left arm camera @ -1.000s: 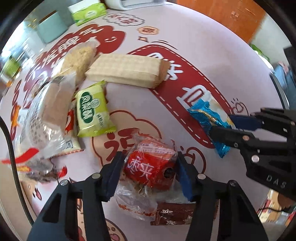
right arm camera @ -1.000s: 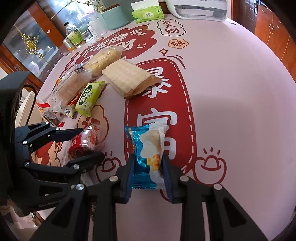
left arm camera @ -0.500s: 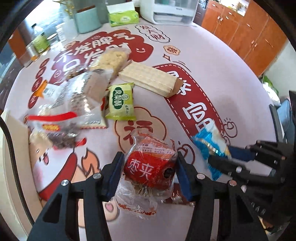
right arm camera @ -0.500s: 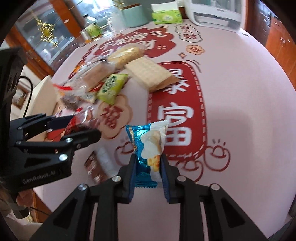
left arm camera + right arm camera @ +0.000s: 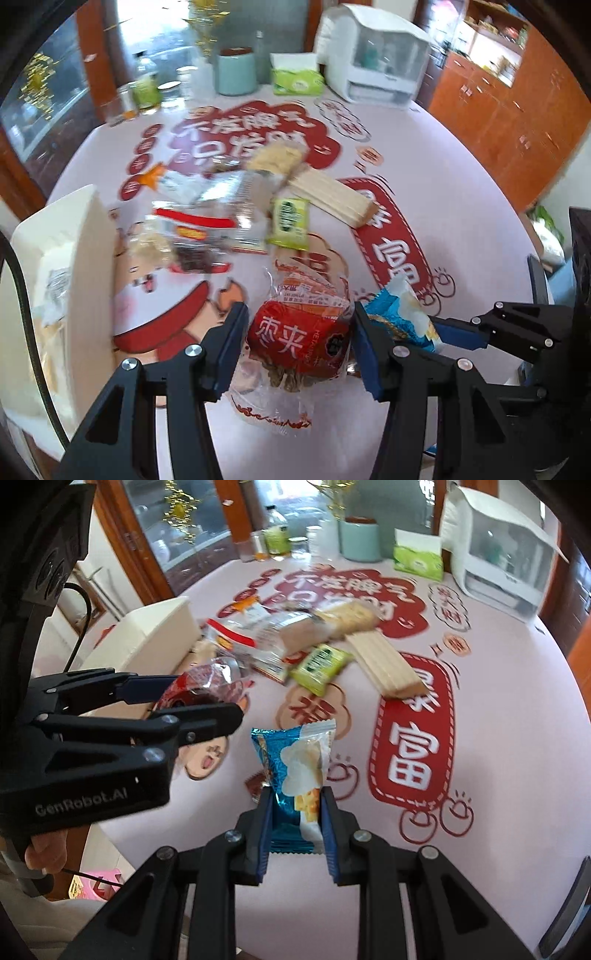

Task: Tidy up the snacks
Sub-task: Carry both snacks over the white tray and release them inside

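My left gripper [image 5: 297, 330] is shut on a red snack packet [image 5: 299, 334] with a clear crinkled wrapper, held above the table. In the right wrist view the same gripper [image 5: 207, 698] shows from the side with the red packet [image 5: 199, 686] between its fingers. My right gripper [image 5: 297, 808] is shut on a blue and white snack packet [image 5: 295, 771], which stands upright between the pads. From the left wrist view that blue packet [image 5: 400, 319] and the right gripper [image 5: 439, 332] lie at the right. A brown packet [image 5: 256, 784] lies on the table beneath.
A cream box [image 5: 79, 258] stands at the table's left edge. A heap of snacks covers the middle: a green packet [image 5: 290, 223], a long wafer pack [image 5: 332, 197], clear bags [image 5: 221, 206]. At the back stand a teal canister [image 5: 236, 72], a tissue pack [image 5: 297, 79] and a white appliance [image 5: 373, 70].
Both grippers have risen from the table with their packets, and both views have rolled. The cream box at the left and the room behind the table have come into view.
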### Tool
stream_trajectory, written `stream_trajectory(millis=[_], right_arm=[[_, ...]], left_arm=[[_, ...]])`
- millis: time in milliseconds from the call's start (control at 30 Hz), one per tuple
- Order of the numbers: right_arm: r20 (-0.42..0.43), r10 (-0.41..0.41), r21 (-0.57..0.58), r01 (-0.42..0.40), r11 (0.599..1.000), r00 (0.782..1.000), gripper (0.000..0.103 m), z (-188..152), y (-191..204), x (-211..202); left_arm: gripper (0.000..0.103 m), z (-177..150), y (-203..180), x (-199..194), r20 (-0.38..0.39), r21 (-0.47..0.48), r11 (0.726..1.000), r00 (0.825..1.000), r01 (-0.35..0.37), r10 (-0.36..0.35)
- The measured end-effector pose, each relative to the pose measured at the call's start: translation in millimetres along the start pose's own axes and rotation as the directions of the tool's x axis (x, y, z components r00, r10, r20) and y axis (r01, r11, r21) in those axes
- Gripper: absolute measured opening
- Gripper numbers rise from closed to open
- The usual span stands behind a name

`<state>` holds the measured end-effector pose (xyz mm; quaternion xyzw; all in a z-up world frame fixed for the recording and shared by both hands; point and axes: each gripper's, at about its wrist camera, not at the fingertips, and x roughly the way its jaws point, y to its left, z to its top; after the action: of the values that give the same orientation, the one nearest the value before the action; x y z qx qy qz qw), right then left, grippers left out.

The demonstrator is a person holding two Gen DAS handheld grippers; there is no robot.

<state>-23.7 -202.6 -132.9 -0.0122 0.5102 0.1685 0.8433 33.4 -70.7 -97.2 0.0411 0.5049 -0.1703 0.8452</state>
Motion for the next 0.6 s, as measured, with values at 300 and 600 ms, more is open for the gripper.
stream_trajectory(millis=[300,600], right_arm=[[0.074,0.057,-0.104,-0.049,0.993,0.996,0.024,36,56,-19],[0.218,0.151,-0.171,-0.115,0.979,0.964,0.024,106,131,-66]], left_arm=[[0.054,0,72,-74,0.107,-0.125,0.992,0.994,-0.014,0.028],[0.054,11,169,-174,0.229,-0.223,0.959,0.947,-0.177,0.228]])
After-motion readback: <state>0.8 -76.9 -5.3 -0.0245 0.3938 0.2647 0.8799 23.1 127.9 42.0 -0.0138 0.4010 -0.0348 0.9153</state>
